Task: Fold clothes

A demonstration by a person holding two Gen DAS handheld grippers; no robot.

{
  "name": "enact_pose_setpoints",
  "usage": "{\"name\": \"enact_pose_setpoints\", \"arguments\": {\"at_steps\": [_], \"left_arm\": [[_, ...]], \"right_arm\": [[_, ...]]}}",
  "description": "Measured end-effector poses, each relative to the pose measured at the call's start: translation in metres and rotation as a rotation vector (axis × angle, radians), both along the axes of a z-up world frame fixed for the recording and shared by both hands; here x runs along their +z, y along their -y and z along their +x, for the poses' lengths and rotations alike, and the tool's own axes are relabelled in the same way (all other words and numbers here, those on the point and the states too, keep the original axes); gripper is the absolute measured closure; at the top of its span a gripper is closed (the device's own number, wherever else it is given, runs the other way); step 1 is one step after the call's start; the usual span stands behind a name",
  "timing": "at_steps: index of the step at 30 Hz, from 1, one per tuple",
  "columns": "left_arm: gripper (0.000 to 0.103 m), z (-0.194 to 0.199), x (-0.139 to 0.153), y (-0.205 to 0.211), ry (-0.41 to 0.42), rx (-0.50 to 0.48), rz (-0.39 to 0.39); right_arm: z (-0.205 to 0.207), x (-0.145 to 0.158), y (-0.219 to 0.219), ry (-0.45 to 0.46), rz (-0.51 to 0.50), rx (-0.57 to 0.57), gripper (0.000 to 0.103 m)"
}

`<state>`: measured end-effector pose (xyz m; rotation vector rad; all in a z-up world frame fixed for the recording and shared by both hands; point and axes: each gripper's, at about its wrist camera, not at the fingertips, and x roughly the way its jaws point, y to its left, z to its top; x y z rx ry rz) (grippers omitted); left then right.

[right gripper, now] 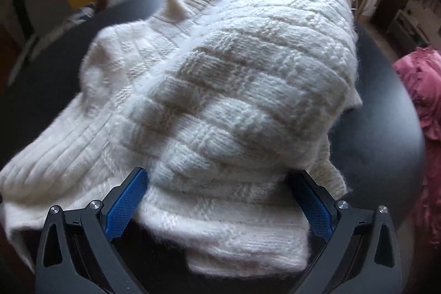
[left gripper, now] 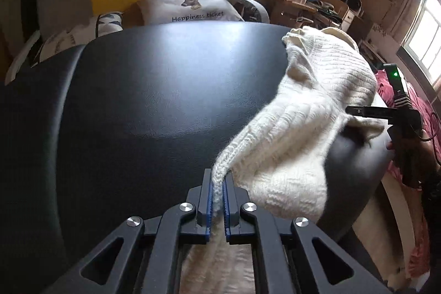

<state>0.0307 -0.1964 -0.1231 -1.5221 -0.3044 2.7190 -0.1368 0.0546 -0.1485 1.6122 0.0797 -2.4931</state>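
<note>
Two grippers work one white knitted sweater (right gripper: pixel 220 79), which lies heaped on the right part of a black table (left gripper: pixel 154 90). At the table's near edge, the left gripper (left gripper: pixel 218 189) pinches a ribbed corner of the sweater between its blue pads. Over the same heap, the right gripper (right gripper: pixel 220 200) stands wide apart, pads clear of the wool. Beyond the table's far edge sits a printed pillow (left gripper: pixel 193 7).
</note>
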Motion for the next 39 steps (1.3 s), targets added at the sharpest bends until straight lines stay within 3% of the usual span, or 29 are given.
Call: {"name": "enact_pose_setpoints", "arguments": {"at_steps": [6,9,12,18,22,24,26,27,28,29,33,36,39], "left_arm": [[0.093,0.039,0.005,0.057,-0.038,0.114,0.111],[0.089,0.061,0.01,0.071,-0.085,0.133,0.095],[0.086,0.071,0.005,0.058,-0.077,0.044,0.08],[0.083,0.048,-0.019,0.008,-0.012,-0.178,0.097],[0.078,0.034,-0.039,-0.018,0.044,-0.234,0.037],[0.07,0.033,-0.04,-0.024,0.036,-0.245,0.029],[0.071,0.035,-0.041,-0.032,0.015,-0.247,-0.035],[0.077,0.036,-0.041,-0.034,0.008,-0.229,-0.052],[0.09,0.036,-0.041,-0.035,0.001,-0.208,-0.067],[0.093,0.037,-0.041,-0.036,-0.005,-0.186,-0.081],[0.096,0.038,-0.042,-0.02,-0.009,-0.024,-0.033],[0.096,0.039,-0.045,-0.006,-0.01,0.051,0.037],[0.095,0.037,-0.048,0.002,-0.008,0.1,0.086]], "right_arm": [[0.006,-0.014,0.005,-0.038,0.077,0.024,0.0],[0.006,-0.013,0.005,-0.033,0.071,0.021,0.0],[0.005,-0.013,0.007,-0.035,0.079,0.019,0.0],[0.007,-0.013,0.01,-0.059,0.082,0.016,0.0],[0.011,-0.013,0.012,-0.074,0.081,0.022,0.0],[0.011,-0.013,0.014,-0.083,0.083,0.024,0.0],[0.012,-0.012,0.015,-0.095,0.084,0.023,0.0],[0.013,-0.012,0.016,-0.103,0.084,0.022,0.0],[0.015,-0.012,0.017,-0.113,0.083,0.022,0.0],[0.017,-0.011,0.015,-0.118,0.077,0.026,0.0],[0.013,-0.003,-0.006,-0.105,0.011,0.039,0.0],[0.006,0.029,-0.048,-0.136,-0.122,-0.028,0.0],[0.017,0.042,-0.086,-0.151,-0.17,-0.113,0.0]]}}
